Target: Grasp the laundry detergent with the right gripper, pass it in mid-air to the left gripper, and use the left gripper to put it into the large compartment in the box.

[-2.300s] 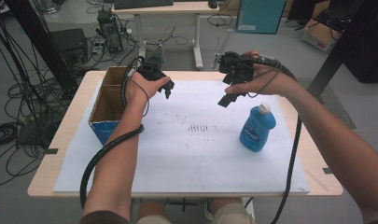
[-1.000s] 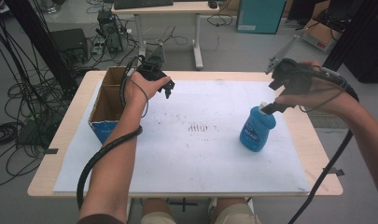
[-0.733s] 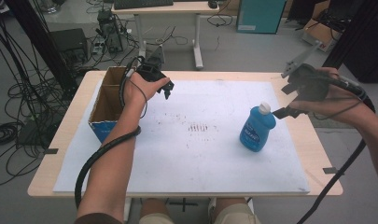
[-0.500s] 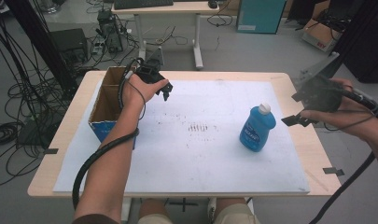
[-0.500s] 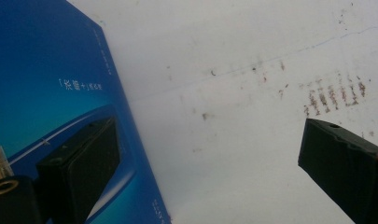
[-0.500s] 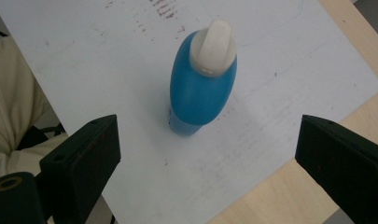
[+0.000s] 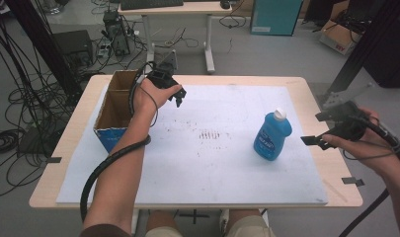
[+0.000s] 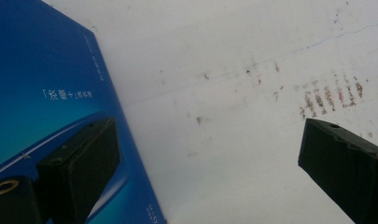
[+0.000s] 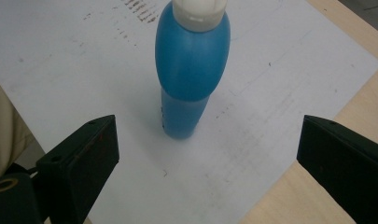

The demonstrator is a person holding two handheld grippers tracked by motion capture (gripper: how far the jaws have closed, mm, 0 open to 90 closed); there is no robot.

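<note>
Scuffed white sheet (image 7: 197,163) covers wooden table (image 7: 313,94); cables (image 7: 10,133) crowd grey floor (image 7: 266,54).

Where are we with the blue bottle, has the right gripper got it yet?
Not yet. The blue bottle stands upright on the white sheet, untouched. The right gripper sits beside it at the table's right edge, jaws wide apart, having just been opening, with nothing between them; in its own view the bottle stands ahead. The left gripper waits open by the cardboard box. Grasping and moving are left.
</note>
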